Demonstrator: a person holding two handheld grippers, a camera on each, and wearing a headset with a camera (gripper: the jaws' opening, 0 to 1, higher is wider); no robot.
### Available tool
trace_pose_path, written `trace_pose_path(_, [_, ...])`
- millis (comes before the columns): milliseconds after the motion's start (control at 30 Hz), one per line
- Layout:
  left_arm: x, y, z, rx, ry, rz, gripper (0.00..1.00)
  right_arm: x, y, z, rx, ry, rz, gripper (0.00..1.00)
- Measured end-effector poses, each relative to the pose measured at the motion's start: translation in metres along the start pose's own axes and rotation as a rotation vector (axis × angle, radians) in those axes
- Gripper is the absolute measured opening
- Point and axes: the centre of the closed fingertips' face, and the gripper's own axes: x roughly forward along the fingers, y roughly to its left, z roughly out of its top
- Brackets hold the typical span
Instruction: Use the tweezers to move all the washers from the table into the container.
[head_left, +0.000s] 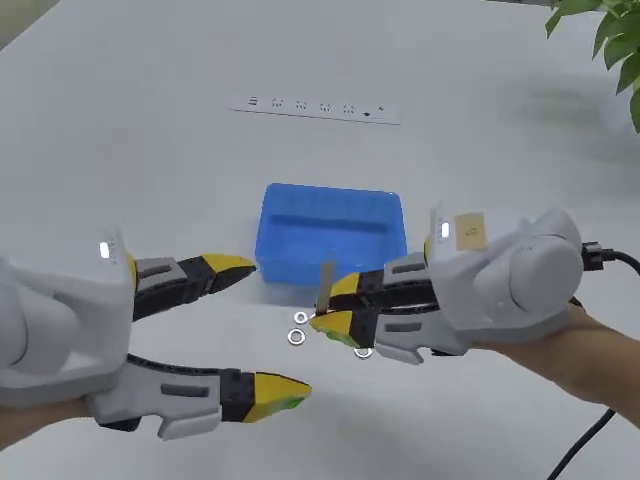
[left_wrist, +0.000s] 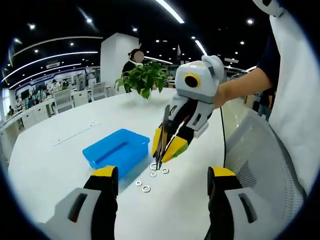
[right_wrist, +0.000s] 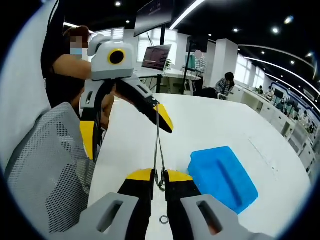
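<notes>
Here, on a broad white table (head_left: 150, 160), the right gripper (head_left: 338, 305), grey with yellow-tipped jaws, has its jaws pressed together around a pair of slim metal tweezers (left_wrist: 163, 131). The tweezers stand nearly upright with their tips down, so the fine points can reach things too small and flat for the jaws themselves. Those tips hang right at a loose cluster of small silver ring-shaped washers (head_left: 296, 337). The washers lie flat on the table just in front of a shallow blue rectangular plastic container (head_left: 330, 225). Whether a washer is already pinched in the tips is too small to tell. The container sits close by, probably so that each carry is short, and no washer can be made out inside it. The left gripper (head_left: 257, 327) hovers to the left with its jaws spread wide and nothing between them, seemingly standing by, out of the way. Farther back lies a white power strip (head_left: 315, 108).
</notes>
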Motion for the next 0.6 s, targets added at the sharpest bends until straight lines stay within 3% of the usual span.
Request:
trace_pose_path(200, [-0.014, 0.006, -0.004, -0.034, -0.018, 0.072, 0.95, -0.014, -0.023, 0.027, -0.007, -0.061, -0.047, 0.09])
trace_pose_path(367, [-0.026, 0.013, -0.012, -0.044, -0.011, 0.112, 0.99, -0.019, -0.059, 0.038, -0.002, -0.088, -0.095, 0.09])
trace_pose_path(500, [-0.032, 0.019, -0.015, -0.056, -0.008, 0.137, 1.00, -0.015, -0.095, 0.037, 0.020, -0.108, -0.151, 0.09])
trace_pose_path(600, [-0.036, 0.025, -0.017, -0.062, -0.002, 0.157, 1.00, -0.004, -0.118, 0.021, 0.053, -0.087, -0.183, 0.09])
